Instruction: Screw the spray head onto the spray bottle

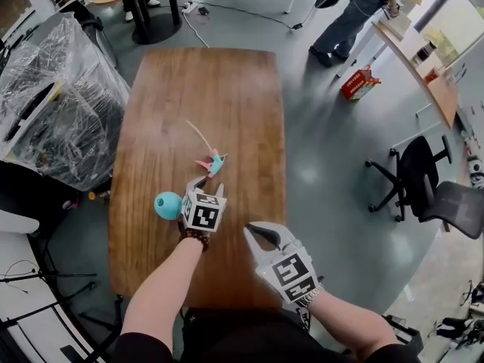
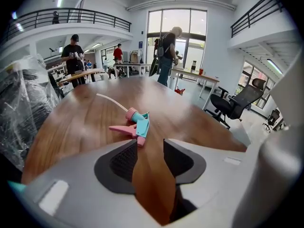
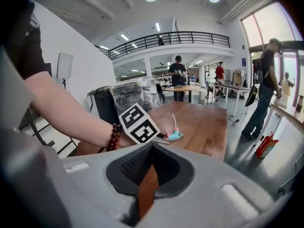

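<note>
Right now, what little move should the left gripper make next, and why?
Probably ease the left gripper forward onto the spray head: its jaws stand apart and empty, and the head lies on the table just ahead.

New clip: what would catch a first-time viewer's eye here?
A pink-and-teal spray head lies in the middle of the wooden table, white tube trailing away. A teal bottle sits near the table's left edge, beside the left claw, which is open, empty and pointed at the spray head; the right claw is shut.
</note>
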Demonstrator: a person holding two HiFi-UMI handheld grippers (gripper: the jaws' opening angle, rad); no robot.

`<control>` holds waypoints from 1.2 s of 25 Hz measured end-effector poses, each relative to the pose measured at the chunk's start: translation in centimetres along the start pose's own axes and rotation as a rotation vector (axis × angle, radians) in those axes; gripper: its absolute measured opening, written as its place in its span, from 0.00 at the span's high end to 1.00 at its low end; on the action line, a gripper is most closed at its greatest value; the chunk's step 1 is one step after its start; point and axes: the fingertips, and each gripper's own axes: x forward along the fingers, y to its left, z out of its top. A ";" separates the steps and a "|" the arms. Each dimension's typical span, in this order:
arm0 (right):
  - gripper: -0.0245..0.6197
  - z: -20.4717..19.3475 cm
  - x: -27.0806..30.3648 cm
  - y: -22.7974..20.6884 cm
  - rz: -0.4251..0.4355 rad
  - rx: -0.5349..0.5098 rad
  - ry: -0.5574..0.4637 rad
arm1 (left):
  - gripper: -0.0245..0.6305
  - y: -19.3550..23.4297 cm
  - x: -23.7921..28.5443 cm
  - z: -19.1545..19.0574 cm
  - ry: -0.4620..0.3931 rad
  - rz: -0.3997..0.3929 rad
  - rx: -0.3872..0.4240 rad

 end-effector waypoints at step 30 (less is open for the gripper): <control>0.98 0.1 0.3 -1.2 -0.053 -0.029 0.029 | 0.85 -0.7 0.3 1.0 -0.014 -0.081 0.004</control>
